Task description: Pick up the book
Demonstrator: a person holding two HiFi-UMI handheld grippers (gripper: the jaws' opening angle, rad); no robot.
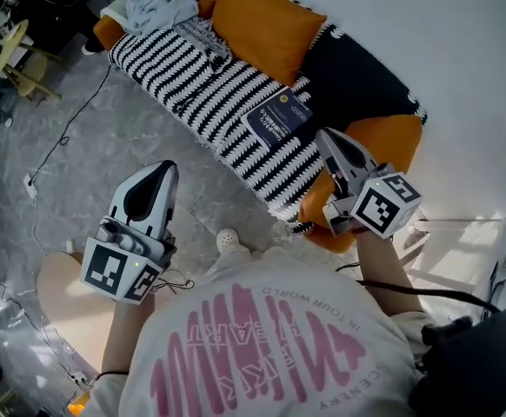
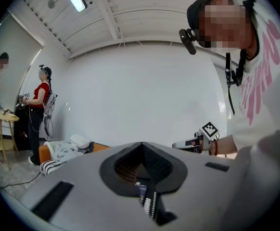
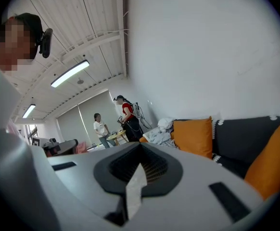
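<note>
The book [image 1: 277, 118] is dark blue and lies flat on the black and white striped blanket [image 1: 192, 81] that covers the seat of the sofa [image 1: 357, 68]. It is just below the big orange cushion [image 1: 266, 24], and nothing lies on top of it.

The 2 grippers are both in the air in front of the sofa, apart from the book. The right gripper [image 1: 329, 139] is the nearer one, close to the right side of the book. The left gripper [image 1: 159, 174] is over the floor, well apart from it. On both, the jaws are pressed together and there is nothing between them.

The step in hand seems to be the approach. To do it well, I think the right gripper must first open its jaws wide. Then it should come low to 1 free edge of the book, so that 1 jaw goes under the cover and 1 goes over it. The blanket is soft and probably gives way under the lower jaw. The jaw could also catch the fabric, so it is better to close only when the edge is deep between the jaws.
</note>
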